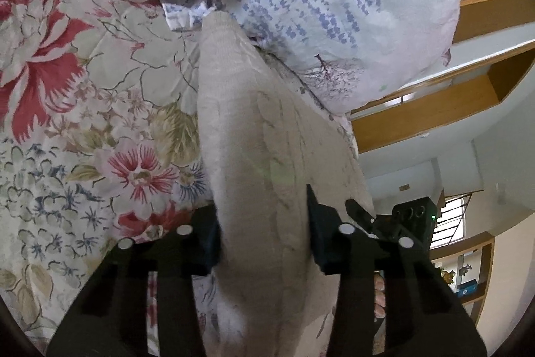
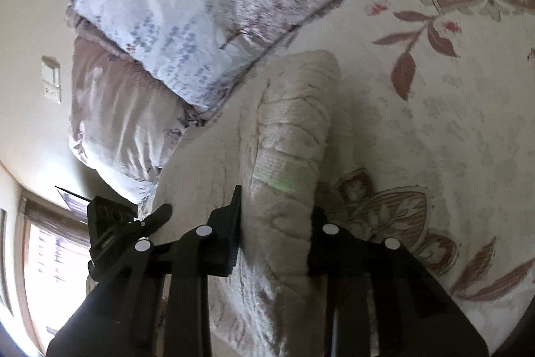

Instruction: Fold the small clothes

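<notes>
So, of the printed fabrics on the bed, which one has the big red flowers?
The bedspread lying flat under everything has them, large red and pink blooms. The pillow carries only small blue and dark red marks, and the beige garment is plain.

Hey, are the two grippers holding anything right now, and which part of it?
Both grip the same beige knit garment: the left gripper and the right gripper each pinch a bunched fold at its near end, over the floral bedspread.

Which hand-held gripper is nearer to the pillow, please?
Left, though only slightly. The left hand-held gripper clamps the beige cloth just below the pillow; the right hand-held gripper clamps the cloth's other end, slightly further from it.
</notes>
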